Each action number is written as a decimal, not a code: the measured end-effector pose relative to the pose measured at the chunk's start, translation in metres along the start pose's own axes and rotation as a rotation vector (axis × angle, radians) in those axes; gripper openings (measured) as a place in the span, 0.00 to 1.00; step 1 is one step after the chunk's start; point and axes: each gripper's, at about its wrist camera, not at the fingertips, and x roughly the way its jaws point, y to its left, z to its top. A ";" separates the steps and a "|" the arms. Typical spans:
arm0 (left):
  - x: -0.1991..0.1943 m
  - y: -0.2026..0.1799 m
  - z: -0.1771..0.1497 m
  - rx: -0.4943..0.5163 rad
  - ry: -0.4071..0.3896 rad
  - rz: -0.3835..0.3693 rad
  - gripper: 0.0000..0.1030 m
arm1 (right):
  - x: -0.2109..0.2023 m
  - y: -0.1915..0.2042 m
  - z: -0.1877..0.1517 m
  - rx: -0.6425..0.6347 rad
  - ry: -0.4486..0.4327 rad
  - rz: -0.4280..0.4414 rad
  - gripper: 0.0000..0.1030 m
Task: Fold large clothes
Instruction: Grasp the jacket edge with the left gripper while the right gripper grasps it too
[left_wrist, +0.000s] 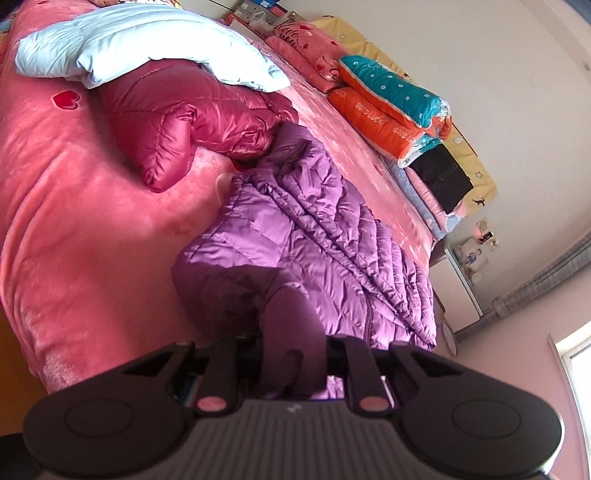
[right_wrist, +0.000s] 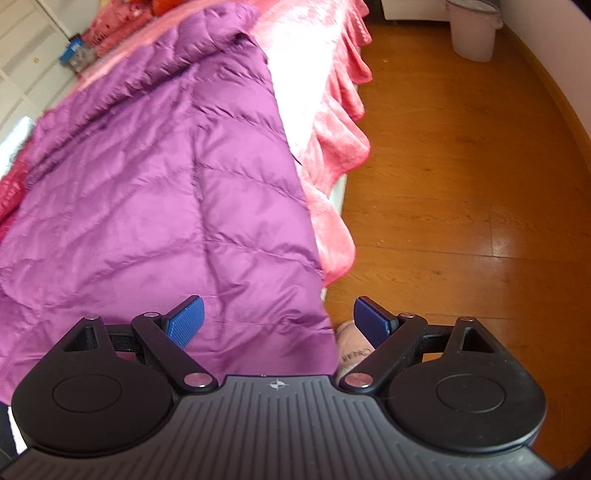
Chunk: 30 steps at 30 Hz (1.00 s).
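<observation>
A purple quilted down jacket (left_wrist: 303, 229) lies spread on the pink plush bed cover (left_wrist: 74, 221). My left gripper (left_wrist: 291, 354) is shut on a bunched fold of the purple jacket near its close edge; the cloth hides the fingertips. In the right wrist view the same purple jacket (right_wrist: 166, 184) reaches the bed's edge. My right gripper (right_wrist: 279, 321) stands open just above it. The jacket's lower corner lies between its blue pads (right_wrist: 184, 325), and they do not press on it.
A magenta down jacket (left_wrist: 177, 122) and a light blue one (left_wrist: 147, 48) lie further up the bed. Folded quilts (left_wrist: 391, 107) are stacked along the wall. The wooden floor (right_wrist: 461, 166) with a pale bin (right_wrist: 474, 29) lies right of the bed. A pink slipper (right_wrist: 351, 347) shows below the gripper.
</observation>
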 end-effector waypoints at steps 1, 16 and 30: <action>0.001 0.002 0.000 -0.009 0.002 0.006 0.14 | 0.004 0.000 0.002 -0.004 0.015 -0.016 1.00; 0.013 0.018 -0.014 0.010 0.021 0.111 0.15 | 0.083 -0.040 0.024 0.032 0.163 0.201 1.00; 0.018 0.006 -0.027 0.102 0.014 0.197 0.22 | 0.131 -0.088 0.010 0.321 0.338 0.422 1.00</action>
